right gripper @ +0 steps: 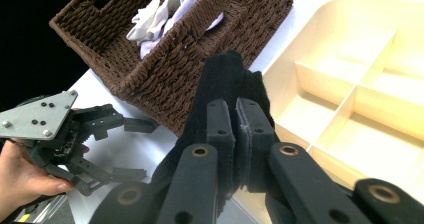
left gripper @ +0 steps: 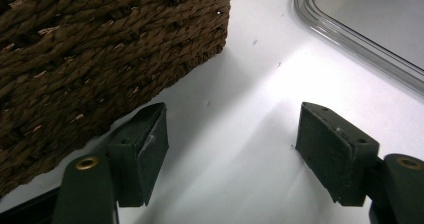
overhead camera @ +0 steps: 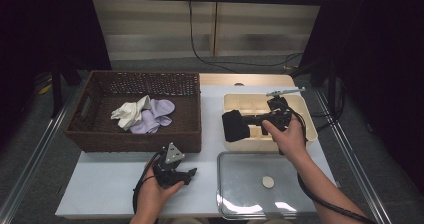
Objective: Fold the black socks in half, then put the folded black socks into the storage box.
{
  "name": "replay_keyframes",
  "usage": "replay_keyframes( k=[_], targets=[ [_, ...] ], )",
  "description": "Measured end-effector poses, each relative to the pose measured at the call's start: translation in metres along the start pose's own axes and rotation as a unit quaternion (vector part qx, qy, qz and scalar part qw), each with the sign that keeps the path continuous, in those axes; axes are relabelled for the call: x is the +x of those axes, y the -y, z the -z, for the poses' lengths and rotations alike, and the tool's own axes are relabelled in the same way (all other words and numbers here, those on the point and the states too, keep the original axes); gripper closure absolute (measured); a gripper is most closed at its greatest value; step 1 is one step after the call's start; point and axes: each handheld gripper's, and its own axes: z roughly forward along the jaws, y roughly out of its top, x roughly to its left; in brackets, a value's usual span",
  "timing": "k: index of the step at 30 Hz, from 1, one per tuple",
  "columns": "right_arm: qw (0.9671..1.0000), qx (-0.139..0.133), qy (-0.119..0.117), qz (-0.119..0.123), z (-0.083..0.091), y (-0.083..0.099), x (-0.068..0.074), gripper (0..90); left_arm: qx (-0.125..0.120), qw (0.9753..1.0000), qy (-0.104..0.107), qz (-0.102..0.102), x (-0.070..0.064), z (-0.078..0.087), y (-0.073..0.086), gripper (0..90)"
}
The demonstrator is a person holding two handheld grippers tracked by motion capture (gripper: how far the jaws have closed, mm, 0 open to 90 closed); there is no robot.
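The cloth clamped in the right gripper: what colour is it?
Plain black. The cloth shows best in the right gripper view, pinched between the right gripper's jaws.

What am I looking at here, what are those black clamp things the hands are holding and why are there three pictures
A person sits at a white table and works with a hand-held clamp, called a gripper, in each hand. The high view looks down from above the table. The other two come from small cameras riding on each gripper, looking along its black jaws.

The left gripper rests low over the table by the brown wicker basket, jaws apart and holding nothing. The right gripper is shut on a black cloth, probably a sock, held above the cream divided tray. In the basket lie a white cloth and a lilac cloth. In front of the tray lies a clear lid.
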Motion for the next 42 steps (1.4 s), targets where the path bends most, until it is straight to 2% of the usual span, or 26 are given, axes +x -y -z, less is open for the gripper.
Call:
replay_keyframes(
  k=[17, 23, 28, 33, 39, 42],
  targets=[
    [0.9997, -0.003, 0.015, -0.018, -0.004, 0.005, -0.016, 85.3, 0.0, 1.0, -0.002, -0.001, 0.0, 0.0, 0.0, 28.4],
    [0.9995, -0.008, 0.01, -0.03, -0.004, 0.006, -0.02, 85.3, 0.0, 1.0, -0.003, -0.002, 0.0, 0.0, 0.0, 28.4],
    [0.9991, -0.019, 0.015, -0.034, -0.002, 0.005, -0.022, 85.3, 0.0, 1.0, -0.003, -0.002, 0.0, 0.0, 0.0, 28.4],
    [0.9987, -0.029, 0.01, -0.04, -0.01, 0.006, -0.022, 85.4, 0.0, 1.0, -0.002, -0.001, -0.001, 0.0, 0.0, 28.4],
    [0.9985, -0.014, 0.021, -0.048, -0.02, 0.012, -0.026, 85.3, 0.0, 1.0, -0.002, -0.002, -0.001, 0.0, 0.0, 28.4],
    [0.9984, 0.009, 0.021, -0.051, -0.027, 0.02, -0.029, 85.0, 0.0, 1.0, -0.002, -0.002, -0.001, 0.0, 0.0, 28.4]
  ],
)
